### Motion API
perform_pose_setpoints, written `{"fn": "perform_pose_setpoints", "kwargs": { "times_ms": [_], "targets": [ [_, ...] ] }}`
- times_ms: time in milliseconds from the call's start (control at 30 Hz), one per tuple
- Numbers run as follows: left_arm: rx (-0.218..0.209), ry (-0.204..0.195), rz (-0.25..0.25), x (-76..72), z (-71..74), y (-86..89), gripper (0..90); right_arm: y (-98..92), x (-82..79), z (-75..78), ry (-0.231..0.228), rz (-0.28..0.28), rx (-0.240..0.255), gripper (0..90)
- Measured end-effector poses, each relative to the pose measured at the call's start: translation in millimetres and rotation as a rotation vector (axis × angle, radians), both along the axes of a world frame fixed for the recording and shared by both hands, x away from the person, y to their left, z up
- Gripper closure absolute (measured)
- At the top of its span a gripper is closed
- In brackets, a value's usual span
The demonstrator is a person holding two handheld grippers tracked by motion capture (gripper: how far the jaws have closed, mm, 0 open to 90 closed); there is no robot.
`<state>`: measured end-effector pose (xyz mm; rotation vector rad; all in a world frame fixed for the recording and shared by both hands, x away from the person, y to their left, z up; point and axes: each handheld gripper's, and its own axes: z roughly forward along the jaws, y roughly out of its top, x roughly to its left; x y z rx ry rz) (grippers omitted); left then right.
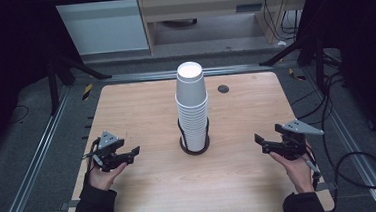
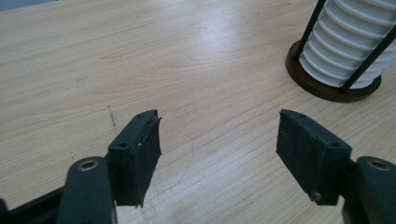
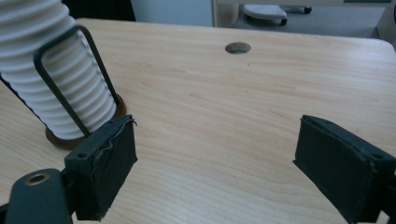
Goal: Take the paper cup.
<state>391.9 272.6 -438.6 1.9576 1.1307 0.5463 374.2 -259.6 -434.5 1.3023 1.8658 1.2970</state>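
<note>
White stacked cups stand centred on your wooden table, both grippers wide and empty; your right gripper view shows its grommet hole.

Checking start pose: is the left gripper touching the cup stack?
Apart. High view shows bare table between the left gripper and the cup stack; left gripper view shows open jaws well short of it.

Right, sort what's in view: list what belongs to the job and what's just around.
Belongs to the job:
stack of white cups
black wire cup holder
left gripper, jaws open
right gripper, jaws open

Just around:
wooden table
round hole in the table
cables on the floor
</note>
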Motion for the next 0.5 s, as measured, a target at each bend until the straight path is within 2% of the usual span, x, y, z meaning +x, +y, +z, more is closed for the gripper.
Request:
{"fn": "perform_pose_setpoints", "kwargs": {
  "times_ms": [133,333,500],
  "targets": [
    [-0.025,0.016,0.004,1.4,-0.1,2.9,23.2,3.3,-0.4,10.1,-0.015,0.028,-0.003,11.8],
    [-0.045,-0.027,0.0,-0.4,3.1,3.2,22.7,14.6,-1.6,25.6,-0.047,0.084,0.021,12.3],
    [-0.058,-0.029,-0.009,1.2,6.2,1.9,20.7,25.5,3.1,38.8,-0.06,0.104,0.029,12.4]
  ]
}}
